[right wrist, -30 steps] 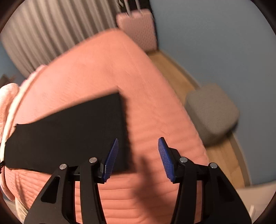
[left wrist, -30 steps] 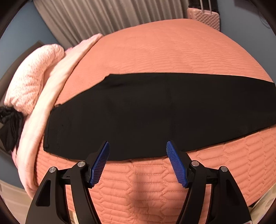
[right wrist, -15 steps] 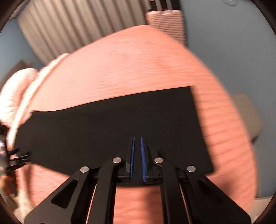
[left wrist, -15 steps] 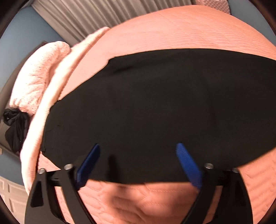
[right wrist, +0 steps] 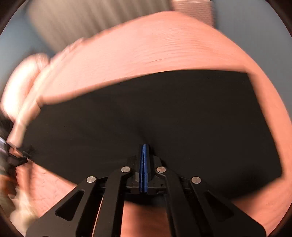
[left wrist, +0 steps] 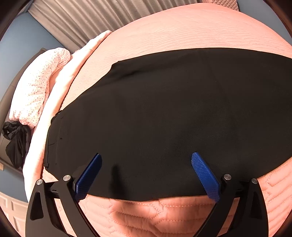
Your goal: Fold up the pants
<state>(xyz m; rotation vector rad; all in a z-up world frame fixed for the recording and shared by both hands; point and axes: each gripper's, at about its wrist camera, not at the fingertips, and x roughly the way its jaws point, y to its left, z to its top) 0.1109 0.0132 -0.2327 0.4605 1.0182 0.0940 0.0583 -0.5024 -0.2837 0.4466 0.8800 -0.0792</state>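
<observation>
Blue-grey walls (left wrist: 20,47) and a pleated grey curtain (left wrist: 94,16) close off the far side of the room, from nine round to twelve o'clock in the left wrist view. Filling most of both views is a bed under a salmon-pink quilted bedspread (left wrist: 182,32), its stitched channels plain along the near edge at six o'clock.

Across that bedspread lie the black fabric pants (left wrist: 164,109), flat and long, running from about eight o'clock to three o'clock in the left view. Their waistband end sits at eight o'clock, and the squared leg hem (right wrist: 262,124) shows at three o'clock in the blurred right view.

At nine to ten o'clock a pale pink blanket (left wrist: 60,87) is heaped along the bed's edge, with a white pillow dotted in pink (left wrist: 38,87) against it. Just below that, at eight o'clock, a bundle of dark cloth (left wrist: 14,142) hangs off the side.

The left claw (left wrist: 146,175) stands wide apart, its ridged blue pads (left wrist: 204,175) spread over the near edge of the pants at six o'clock; I cannot tell whether they touch the cloth. The right claw (right wrist: 144,167) is pressed together at six o'clock, blue pads meeting over the near edge of the pants; whether cloth is pinched between them I cannot tell.
</observation>
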